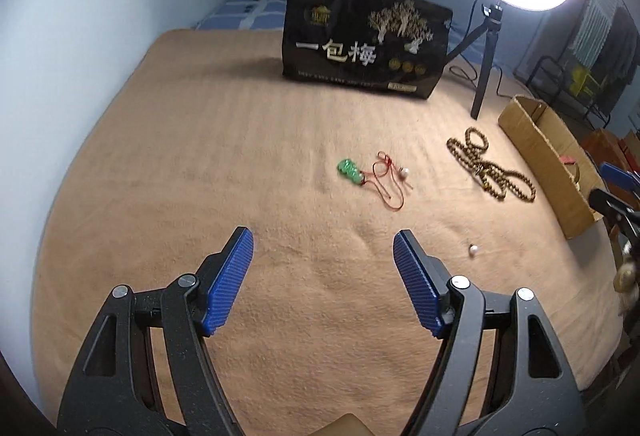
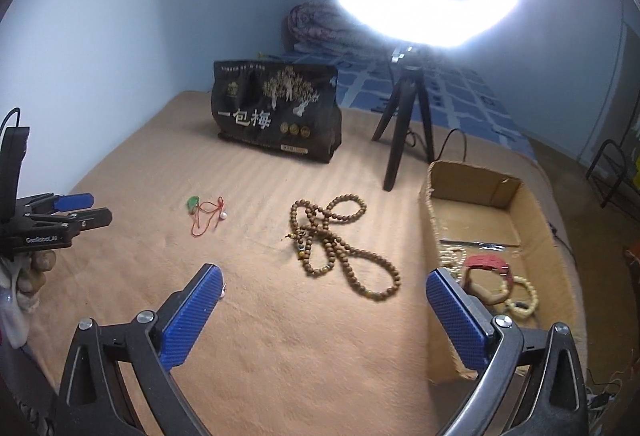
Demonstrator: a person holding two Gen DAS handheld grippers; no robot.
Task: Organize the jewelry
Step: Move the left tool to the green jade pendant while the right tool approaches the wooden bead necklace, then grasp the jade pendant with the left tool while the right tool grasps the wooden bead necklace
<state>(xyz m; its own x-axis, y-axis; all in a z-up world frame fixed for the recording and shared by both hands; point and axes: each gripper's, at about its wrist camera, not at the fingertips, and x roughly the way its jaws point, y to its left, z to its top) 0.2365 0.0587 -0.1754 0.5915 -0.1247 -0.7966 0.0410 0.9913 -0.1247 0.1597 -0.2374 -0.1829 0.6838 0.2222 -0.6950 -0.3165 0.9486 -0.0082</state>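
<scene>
On the tan blanket lies a green pendant point(image 1: 351, 172) point(image 2: 193, 204) on a red cord, with a white pearl point(image 1: 404, 174) at the cord's end. A long brown bead necklace point(image 2: 340, 244) point(image 1: 492, 172) lies in loops to its right. A loose pearl point(image 1: 474, 249) point(image 2: 223, 292) rests near my right gripper's left fingertip. My left gripper point(image 1: 324, 240) point(image 2: 102, 208) hovers open and empty short of the pendant. My right gripper point(image 2: 324, 274) point(image 1: 597, 180) stands wide open and empty just before the necklace.
A cardboard box point(image 2: 472, 176) point(image 1: 532, 140) at the right holds pale bead bracelets point(image 2: 520, 296) and a red piece point(image 2: 486, 262). Behind stand a black printed bag point(image 1: 364, 40) and a ring light on a tripod point(image 2: 404, 124). A wall runs along the left.
</scene>
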